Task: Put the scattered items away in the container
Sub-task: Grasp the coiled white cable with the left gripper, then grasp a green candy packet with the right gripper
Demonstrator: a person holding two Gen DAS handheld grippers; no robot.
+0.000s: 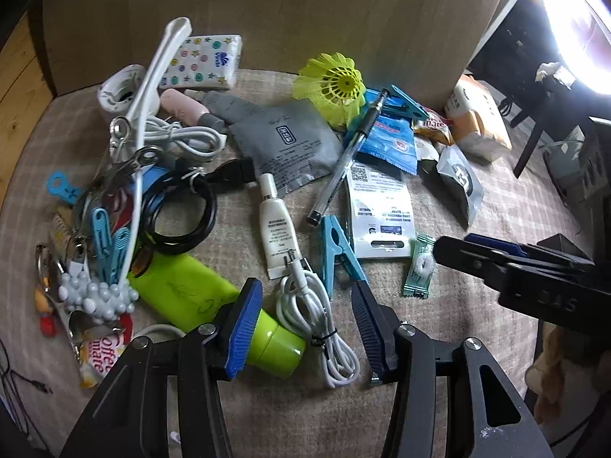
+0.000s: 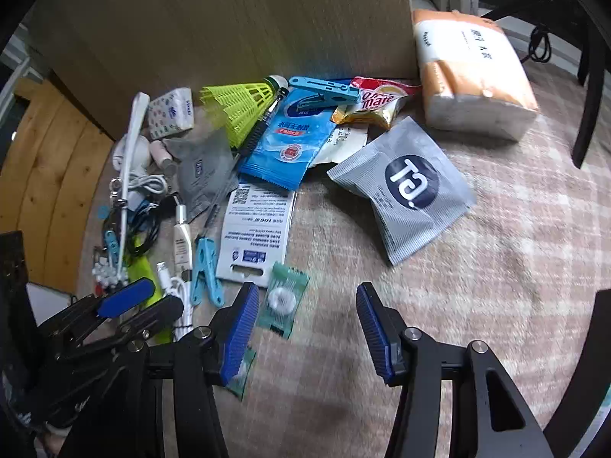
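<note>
Small items lie scattered on a checked cloth (image 2: 496, 267). My left gripper (image 1: 305, 328) points down, open, over a coiled white cable (image 1: 324, 328). Its left pad (image 1: 244, 328) overlaps a lime green bottle-like thing (image 1: 183, 290), and a blue clothes peg (image 1: 340, 252) lies just beyond. My right gripper (image 2: 308, 328) is open over bare cloth, with a green mint sachet (image 2: 282, 297) beside its left pad. In the left wrist view the right gripper (image 1: 477, 252) shows near that sachet (image 1: 420, 267). The left gripper (image 2: 141, 305) appears at lower left of the right wrist view.
A tan wood-grain panel (image 1: 305, 11) stands behind the pile. Around it lie a yellow shuttlecock (image 1: 336, 84), a pen (image 1: 343, 160), a white tube (image 1: 277, 236), a black cable (image 1: 179, 210), a grey sachet (image 2: 408, 191) and an orange tissue pack (image 2: 473, 72). A dark chair leg (image 2: 588, 107) is at right.
</note>
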